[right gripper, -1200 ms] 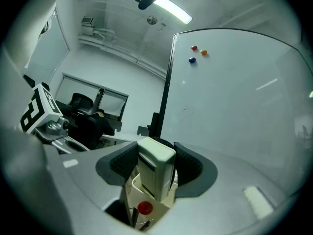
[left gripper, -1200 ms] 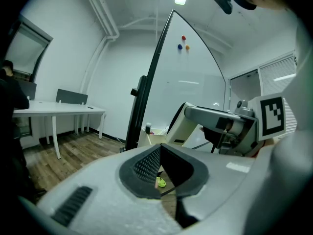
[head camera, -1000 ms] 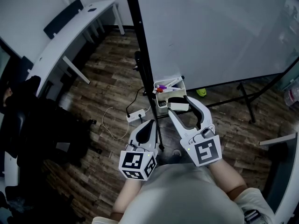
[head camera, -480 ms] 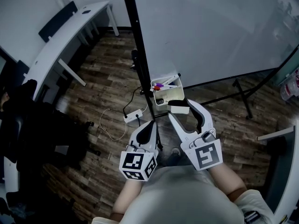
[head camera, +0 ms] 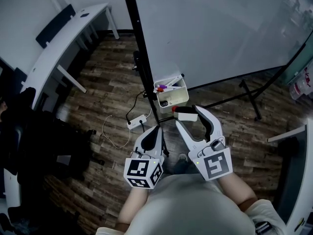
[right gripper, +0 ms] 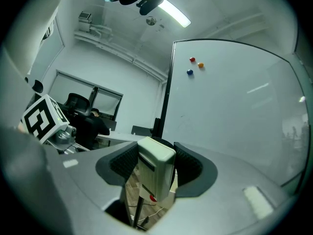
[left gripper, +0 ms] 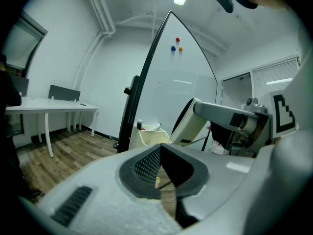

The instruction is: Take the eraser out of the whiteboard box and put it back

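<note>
**Right gripper** (head camera: 188,116) is gripping the pale rectangular plastic eraser (right gripper: 155,166). Its fingers are standing wide apart and pressing on the eraser's two broad faces. The eraser is hanging just outside the white plastic whiteboard box (head camera: 178,99), on the person's side of it and not touching it.

**Left gripper** (head camera: 156,130) is idling farther from the box, its fingers closed together on nothing.

**Risks in the return:**
- Coloured markers (head camera: 168,87) are already lying across the box's mouth, so a skewed entry may end up catching the rim or jamming on them.
- The box appears to be hanging from the frame of the whiteboard (head camera: 220,28). A hard push could be tilting or unhooking it, and an early release would be dropping the eraser to the wooden floor below the box.
</note>
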